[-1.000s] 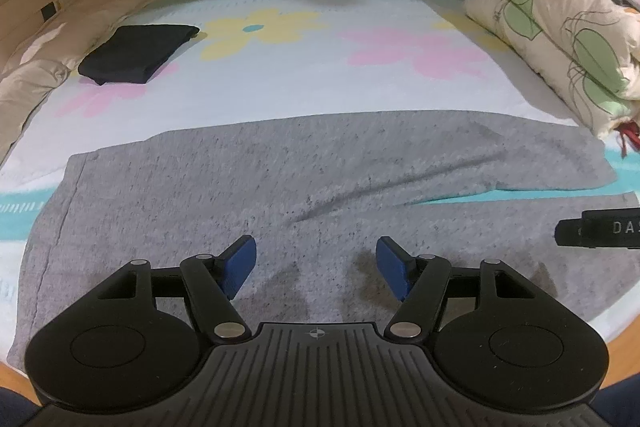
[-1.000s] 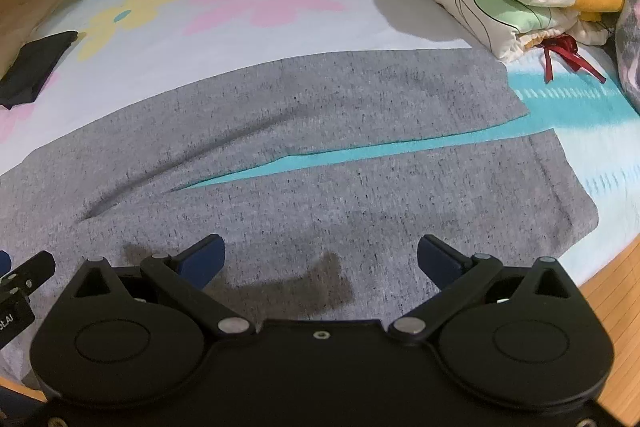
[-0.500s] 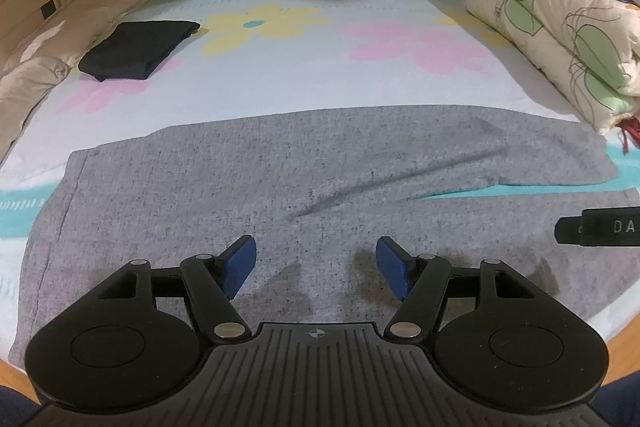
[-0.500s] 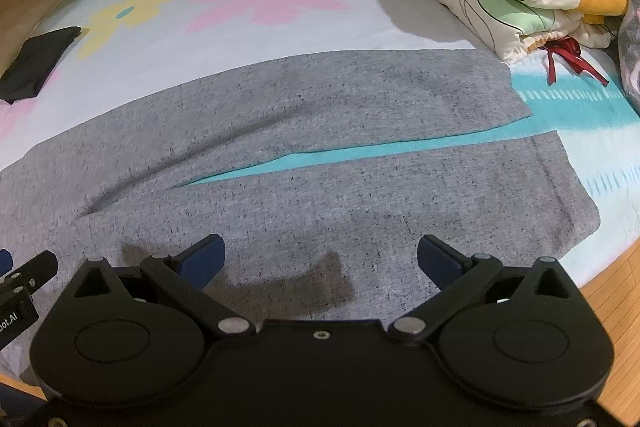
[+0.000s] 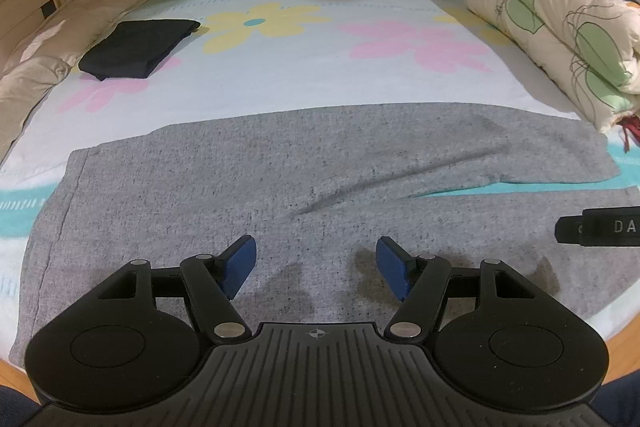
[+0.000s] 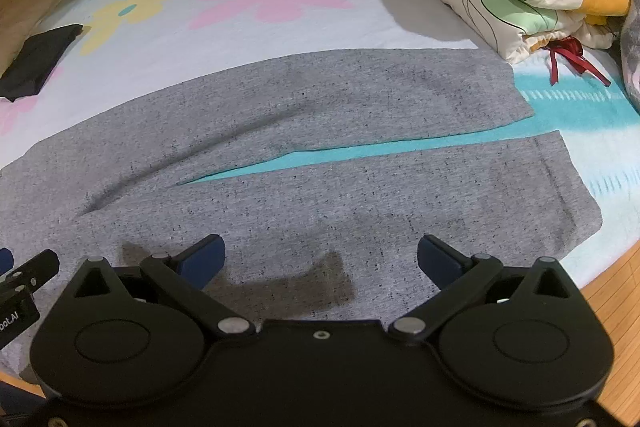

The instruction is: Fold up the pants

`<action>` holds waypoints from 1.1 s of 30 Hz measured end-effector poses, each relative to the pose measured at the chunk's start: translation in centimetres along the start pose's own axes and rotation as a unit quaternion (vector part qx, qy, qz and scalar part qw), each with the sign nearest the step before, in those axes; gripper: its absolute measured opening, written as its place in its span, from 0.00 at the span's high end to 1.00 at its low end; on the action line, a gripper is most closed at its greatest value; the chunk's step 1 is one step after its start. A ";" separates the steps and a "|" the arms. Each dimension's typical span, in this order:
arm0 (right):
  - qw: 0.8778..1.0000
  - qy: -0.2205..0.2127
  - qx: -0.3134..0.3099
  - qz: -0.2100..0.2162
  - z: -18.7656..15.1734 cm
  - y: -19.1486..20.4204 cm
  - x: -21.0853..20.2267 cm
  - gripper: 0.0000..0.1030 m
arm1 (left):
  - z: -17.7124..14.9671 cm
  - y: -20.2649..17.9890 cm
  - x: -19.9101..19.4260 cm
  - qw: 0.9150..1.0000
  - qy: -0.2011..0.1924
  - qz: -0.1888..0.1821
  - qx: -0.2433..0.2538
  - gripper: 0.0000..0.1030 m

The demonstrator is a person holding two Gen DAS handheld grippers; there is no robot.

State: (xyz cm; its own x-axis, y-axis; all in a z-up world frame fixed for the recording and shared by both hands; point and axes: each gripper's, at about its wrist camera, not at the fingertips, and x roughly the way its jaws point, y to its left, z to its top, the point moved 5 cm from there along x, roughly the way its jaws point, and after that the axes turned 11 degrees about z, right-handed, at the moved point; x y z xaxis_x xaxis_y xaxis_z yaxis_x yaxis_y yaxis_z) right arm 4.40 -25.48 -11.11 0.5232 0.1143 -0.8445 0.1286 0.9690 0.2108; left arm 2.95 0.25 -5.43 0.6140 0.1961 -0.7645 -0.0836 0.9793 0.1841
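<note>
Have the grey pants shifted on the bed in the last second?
No. The grey pants lie as before against the pink flower print; the small offset looks like camera drift.

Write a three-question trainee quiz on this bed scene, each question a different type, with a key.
1. True or false: the grey pants lie flat with both legs spread apart.
2. What is the left gripper holding? A) a pant leg B) nothing C) the quilt
3. Fill in: the folded black garment lies next to a ____ flower print on the sheet.

Key: 1 true; 2 B; 3 yellow.
</note>
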 end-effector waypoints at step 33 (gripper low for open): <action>0.999 0.014 0.009 0.040 0.3 1.2 0.5 0.24 | 2.8 0.1 -1.5 0.999 -0.036 0.025 0.027 0.45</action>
State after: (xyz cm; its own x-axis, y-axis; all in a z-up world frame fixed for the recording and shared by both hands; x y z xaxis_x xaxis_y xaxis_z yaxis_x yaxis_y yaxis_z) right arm 5.08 -24.30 -11.11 0.5093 0.1968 -0.8378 0.1024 0.9527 0.2861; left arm 4.20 -0.05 -2.56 0.6655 0.2378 -0.7075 -0.0740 0.9642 0.2545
